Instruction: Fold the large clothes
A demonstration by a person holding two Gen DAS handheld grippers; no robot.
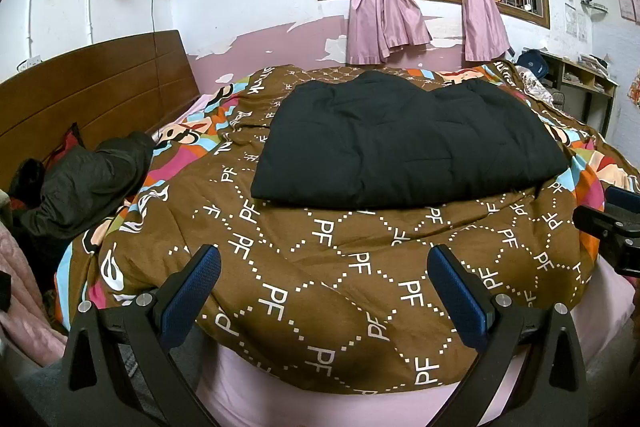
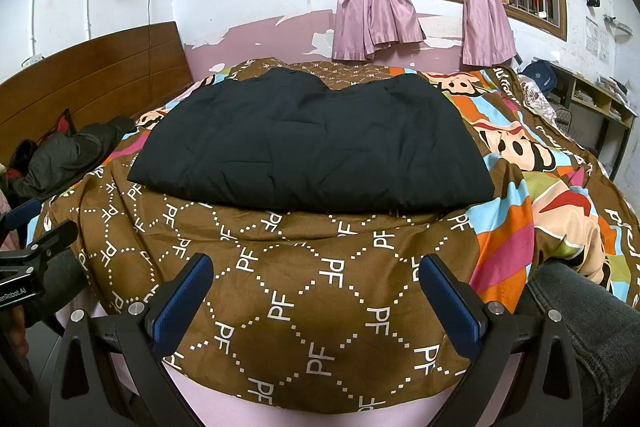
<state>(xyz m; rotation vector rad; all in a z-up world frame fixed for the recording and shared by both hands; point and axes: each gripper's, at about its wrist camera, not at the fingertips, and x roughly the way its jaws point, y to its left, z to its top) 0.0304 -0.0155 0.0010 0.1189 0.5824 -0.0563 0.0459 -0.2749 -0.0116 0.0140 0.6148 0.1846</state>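
Fingers (image 1: 208, 267) of the left gripper (image 1: 326, 291) spread wide, grasping nothing, and the right gripper (image 2: 316, 301) likewise, both over the brown patterned quilt (image 2: 320, 291). Ahead of the tips lies the black padded garment (image 2: 312, 143), flat, roughly rectangular, matte and quilted. It looks soft, bulky but light, best pinched at the near corners.

left wrist: foot of bed (image 1: 600, 315), facing window | right wrist: same (shifted right) | shared: black garment (image 1: 404, 143)
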